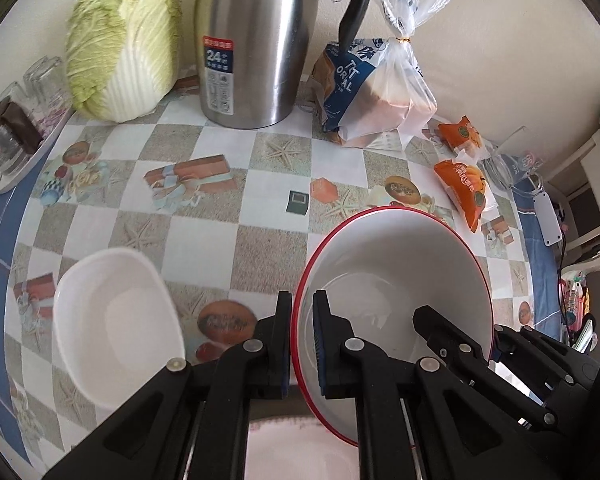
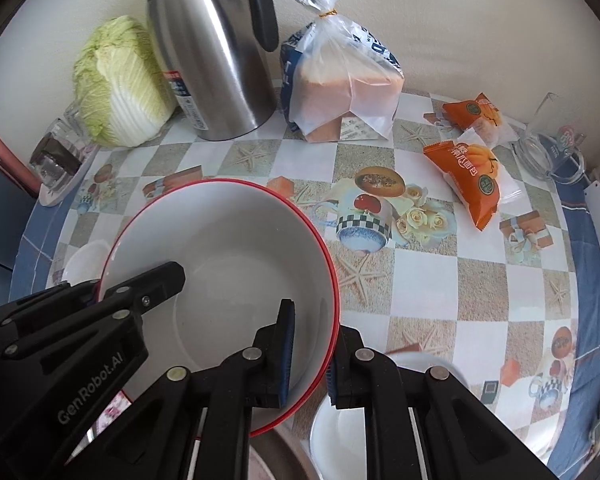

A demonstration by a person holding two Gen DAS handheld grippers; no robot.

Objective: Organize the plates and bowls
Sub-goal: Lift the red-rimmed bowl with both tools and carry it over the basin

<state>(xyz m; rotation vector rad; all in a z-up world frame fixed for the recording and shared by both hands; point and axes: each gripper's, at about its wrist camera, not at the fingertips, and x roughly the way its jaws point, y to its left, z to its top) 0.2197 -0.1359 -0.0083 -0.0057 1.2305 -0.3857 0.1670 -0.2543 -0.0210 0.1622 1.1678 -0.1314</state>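
Observation:
A large white bowl with a red rim (image 1: pixel 396 264) (image 2: pixel 228 248) hangs above the table, held from both sides. My left gripper (image 1: pixel 302 344) is shut on its left rim, one finger inside and one outside. My right gripper (image 2: pixel 310 354) is shut on its right rim in the same way; it shows in the left wrist view as a black finger (image 1: pixel 440 328) inside the bowl. A small white bowl (image 1: pixel 116 328) (image 2: pixel 86 264) lies on the table to the left. A white dish (image 2: pixel 348 436) sits below the right gripper, and a pinkish plate (image 1: pixel 300 452) lies under the big bowl.
Along the wall stand a cabbage (image 1: pixel 128 40), a steel thermos jug (image 1: pixel 252 40) and bagged bread (image 1: pixel 376 96). Orange snack packets (image 2: pixel 468 176) and a glass lid (image 2: pixel 548 152) lie at the right. A tray with glasses (image 1: pixel 16 136) sits far left.

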